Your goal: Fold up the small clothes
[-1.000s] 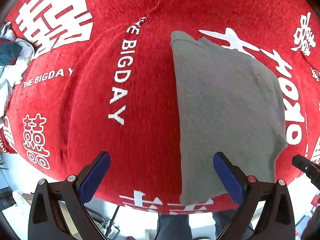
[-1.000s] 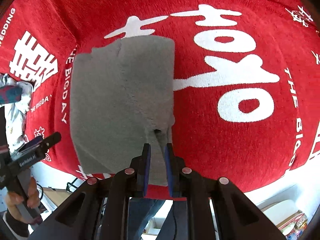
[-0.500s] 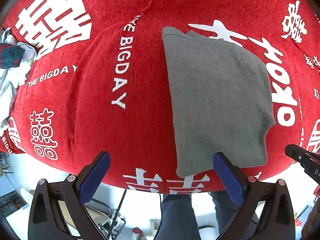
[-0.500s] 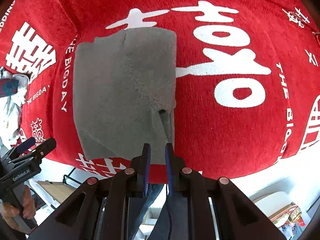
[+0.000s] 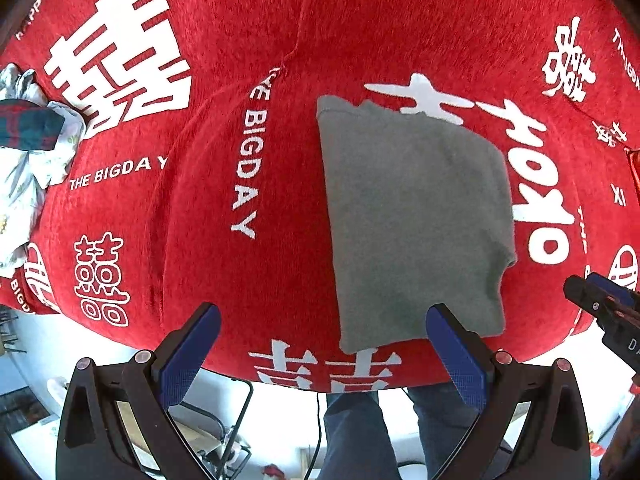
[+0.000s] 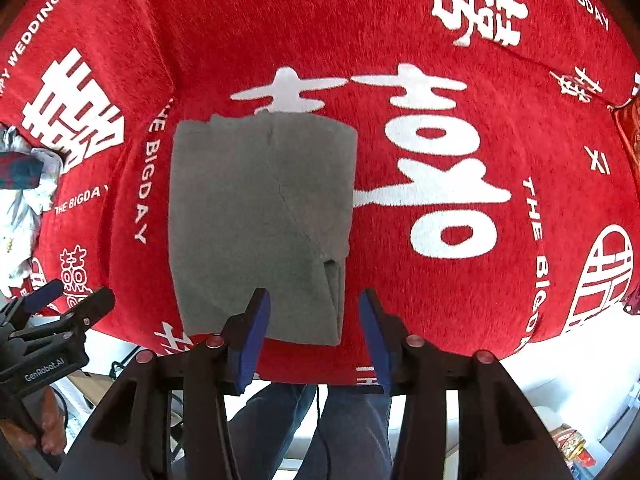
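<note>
the right gripper points down over the near edge of the red cloth-covered table; its blue pads have just been opening and now stand partly apart, pressing on nothing, with the near right corner of the grey folded garment showing below, in the gap between them. the left gripper hangs with its pads spread wide and empty, the garment's near edge lying below just inside its right-hand pad. the garment rests flat near the near edge of the table, a folded flap at its right side. the left wrist view alone shows the right gripper's tip coming in from the right edge; the right wrist view alone shows the left gripper held in a hand at lower left. both views catch a heap of other clothes at the table's left edge and the person's jeans below.
</note>
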Demonstrator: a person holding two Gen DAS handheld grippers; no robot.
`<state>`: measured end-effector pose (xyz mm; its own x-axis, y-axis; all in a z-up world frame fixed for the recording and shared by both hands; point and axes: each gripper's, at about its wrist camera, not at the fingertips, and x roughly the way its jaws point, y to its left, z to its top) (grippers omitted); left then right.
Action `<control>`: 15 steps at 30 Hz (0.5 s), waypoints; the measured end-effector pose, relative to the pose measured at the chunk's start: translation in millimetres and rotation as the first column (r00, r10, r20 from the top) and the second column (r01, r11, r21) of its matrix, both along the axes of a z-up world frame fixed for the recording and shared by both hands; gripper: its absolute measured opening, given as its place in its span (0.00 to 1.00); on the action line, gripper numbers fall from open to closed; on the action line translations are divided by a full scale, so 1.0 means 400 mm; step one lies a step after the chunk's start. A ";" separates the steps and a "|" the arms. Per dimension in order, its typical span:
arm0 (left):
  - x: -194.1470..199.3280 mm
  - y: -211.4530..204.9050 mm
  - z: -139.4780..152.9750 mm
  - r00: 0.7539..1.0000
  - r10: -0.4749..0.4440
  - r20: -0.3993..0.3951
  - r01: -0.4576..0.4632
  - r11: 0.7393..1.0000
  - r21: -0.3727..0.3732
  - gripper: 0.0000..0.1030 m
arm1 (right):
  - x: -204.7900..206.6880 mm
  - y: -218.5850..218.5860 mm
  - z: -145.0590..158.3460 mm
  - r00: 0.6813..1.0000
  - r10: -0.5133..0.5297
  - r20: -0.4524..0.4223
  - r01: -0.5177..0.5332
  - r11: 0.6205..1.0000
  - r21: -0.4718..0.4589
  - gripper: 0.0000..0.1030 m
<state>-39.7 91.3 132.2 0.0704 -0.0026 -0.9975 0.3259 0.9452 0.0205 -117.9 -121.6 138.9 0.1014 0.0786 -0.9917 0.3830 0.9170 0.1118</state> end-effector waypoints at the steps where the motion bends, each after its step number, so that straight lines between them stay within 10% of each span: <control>1: 0.001 -0.003 0.006 1.000 0.005 0.001 -0.005 1.000 -0.006 1.00 | 0.003 0.000 0.009 1.000 0.001 0.006 -0.001 1.000 -0.005 0.50; 15: 0.014 -0.054 0.068 0.997 -0.022 0.076 0.023 1.000 -0.017 1.00 | 0.023 -0.012 0.057 0.999 -0.029 0.046 0.031 0.999 -0.041 0.79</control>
<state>-34.2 69.6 159.4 0.1457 -0.0230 -0.9891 0.3451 0.9381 0.0290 -108.7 -126.3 161.7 0.1482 0.0334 -0.9884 0.4056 0.9095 0.0915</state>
